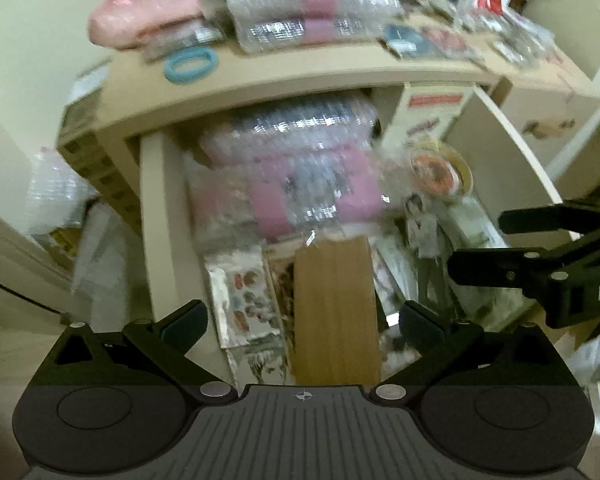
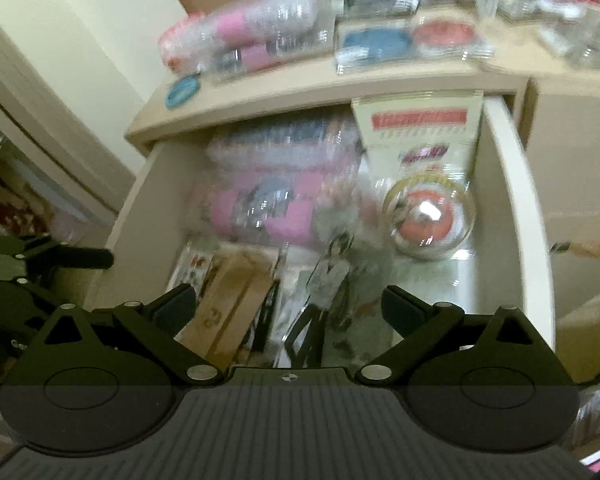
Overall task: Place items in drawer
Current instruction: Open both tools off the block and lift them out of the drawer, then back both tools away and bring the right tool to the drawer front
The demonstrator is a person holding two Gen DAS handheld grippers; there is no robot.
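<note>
The cream drawer (image 1: 152, 220) stands pulled out and full. Inside lie a pink bubble-wrapped package (image 1: 300, 184), a brown cardboard box (image 1: 334, 304), a round orange badge in clear wrap (image 1: 436, 168) and sticker sheets (image 1: 246, 304). My left gripper (image 1: 303, 322) is open and empty above the box at the drawer's near end. My right gripper (image 1: 480, 242) reaches in from the right, jaws apart. In the right wrist view my right gripper (image 2: 288, 308) hangs open and empty over the drawer (image 2: 512, 200), above the box (image 2: 228, 304) and a figure card (image 2: 332, 276). Both views are blurred.
The cabinet top (image 1: 300, 80) carries bubble-wrapped pink packages (image 1: 300, 8), a blue ring (image 1: 190, 62) and several small packets. A tall printed card (image 2: 420, 132) stands at the drawer's back right. One of the left gripper's fingers (image 2: 84, 258) shows at the drawer's left side.
</note>
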